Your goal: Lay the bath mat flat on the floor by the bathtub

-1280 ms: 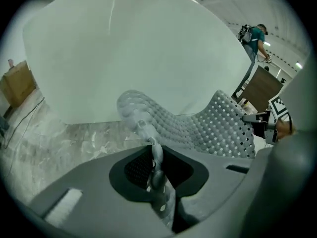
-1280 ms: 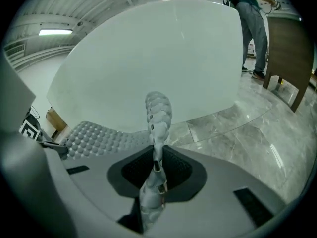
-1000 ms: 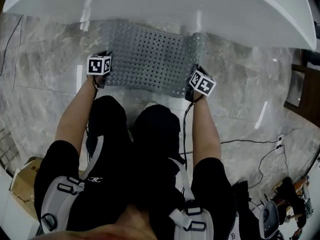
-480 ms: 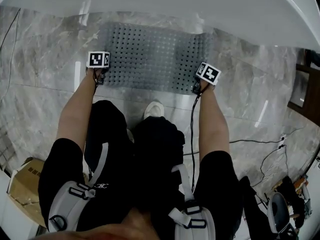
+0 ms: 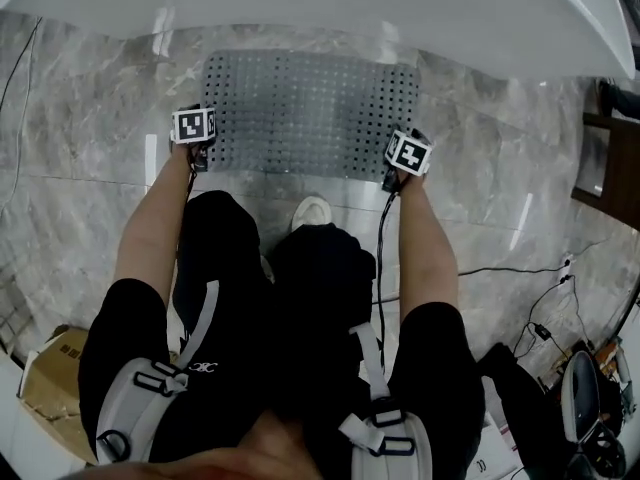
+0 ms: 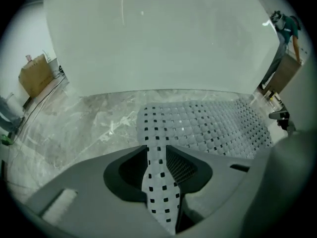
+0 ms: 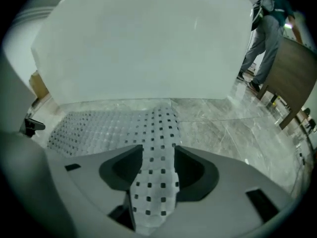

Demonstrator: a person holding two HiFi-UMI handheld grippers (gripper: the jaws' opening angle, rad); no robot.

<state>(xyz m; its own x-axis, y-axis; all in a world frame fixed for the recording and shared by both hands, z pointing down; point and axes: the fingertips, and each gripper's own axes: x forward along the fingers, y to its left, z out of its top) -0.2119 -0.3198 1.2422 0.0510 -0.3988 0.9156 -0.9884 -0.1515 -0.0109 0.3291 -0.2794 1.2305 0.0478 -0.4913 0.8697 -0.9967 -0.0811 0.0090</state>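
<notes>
Mat laying looks nearly finished: the grey perforated rubber bath mat point(image 5: 300, 108) is spread on the grey marble floor point(image 5: 90, 118) just beside the white bathtub point(image 5: 400, 8), with its far edge near the tub wall. Only the two near corners are a little raised, each one between the jaws of a gripper. The left gripper point(image 6: 159, 170) stands wide around its corner without pressing. The right gripper point(image 7: 157, 172) is opening, and its corner lies loose between the jaws. What is left, I judge, is to draw both grippers off so the corners drop flat. The person's white shoe point(image 5: 312, 211) is just behind the mat. A brown cardboard box point(image 5: 55, 368), black cables point(image 5: 500, 268) and a dark wooden cabinet point(image 5: 600, 158) are well apart, so nothing blocks the mat.
</notes>
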